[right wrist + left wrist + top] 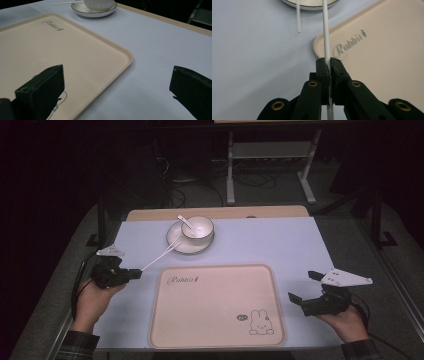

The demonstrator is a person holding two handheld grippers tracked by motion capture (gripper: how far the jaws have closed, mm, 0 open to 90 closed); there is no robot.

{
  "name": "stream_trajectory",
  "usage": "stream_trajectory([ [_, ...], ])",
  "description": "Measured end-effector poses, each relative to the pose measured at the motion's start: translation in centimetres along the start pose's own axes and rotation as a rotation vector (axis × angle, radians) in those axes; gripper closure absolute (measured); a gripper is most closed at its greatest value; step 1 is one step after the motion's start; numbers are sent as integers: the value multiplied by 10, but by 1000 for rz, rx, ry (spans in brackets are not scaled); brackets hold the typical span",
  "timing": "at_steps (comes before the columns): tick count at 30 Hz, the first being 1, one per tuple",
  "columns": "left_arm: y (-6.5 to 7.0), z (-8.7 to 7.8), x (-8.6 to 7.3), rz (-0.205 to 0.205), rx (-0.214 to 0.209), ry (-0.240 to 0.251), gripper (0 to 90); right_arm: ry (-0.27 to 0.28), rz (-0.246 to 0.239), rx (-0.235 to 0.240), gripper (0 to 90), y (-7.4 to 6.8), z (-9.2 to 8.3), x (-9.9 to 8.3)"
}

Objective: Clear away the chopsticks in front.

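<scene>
We see the left gripper (329, 65), black and hard-edged, clamped on one thin white chopstick (326, 32), a smooth straight rod that runs from its jaws toward the saucer (175, 245). A second chopstick (298, 17), same slim white stick, lies on the table with its far end at the saucer rim, just beside the held one. Both sit near the table's far left area, off the tray's far left corner. The saucer is round, glossy white with a dark rim line, and carries a ribbed white bowl (197, 227) with a white spoon (185, 221) in it. The tray (165, 320) is matte beige, rectangular with rounded corners and a low raised lip, printed with script lettering and a rabbit drawing; it lies at the table's near edge. The right gripper (303, 288) hangs at the tray's right edge, jaws wide apart, nothing between them. The table (280, 245) has a pale bluish, smooth cover and a wooden strip along the far edge. The room behind is dark, with metal legs and cables on a grey floor.
</scene>
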State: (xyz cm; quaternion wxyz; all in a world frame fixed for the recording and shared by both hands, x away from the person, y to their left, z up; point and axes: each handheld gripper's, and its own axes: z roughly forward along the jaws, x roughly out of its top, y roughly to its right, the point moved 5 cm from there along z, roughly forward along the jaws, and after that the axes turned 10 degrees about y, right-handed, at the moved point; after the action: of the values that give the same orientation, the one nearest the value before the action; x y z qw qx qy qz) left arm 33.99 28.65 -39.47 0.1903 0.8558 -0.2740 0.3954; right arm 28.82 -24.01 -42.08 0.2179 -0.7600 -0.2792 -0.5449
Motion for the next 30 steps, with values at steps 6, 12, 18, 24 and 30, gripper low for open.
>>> stream_trajectory([
  [6,25,2,-5,20,-35,11,859,-3,-1,-5,0,1,-1,-1],
  [12,46,10,-11,27,-62,21,859,-6,-4,-2,0,0,0,-1],
  [18,66,20,-17,38,-92,17,859,-7,-8,-1,0,0,0,-1],
  [24,81,36,-26,56,-104,-23,858,-12,-12,0,0,-1,1,-1],
  [30,83,49,-30,68,-90,-56,858,-16,-14,3,0,-1,2,-2],
])
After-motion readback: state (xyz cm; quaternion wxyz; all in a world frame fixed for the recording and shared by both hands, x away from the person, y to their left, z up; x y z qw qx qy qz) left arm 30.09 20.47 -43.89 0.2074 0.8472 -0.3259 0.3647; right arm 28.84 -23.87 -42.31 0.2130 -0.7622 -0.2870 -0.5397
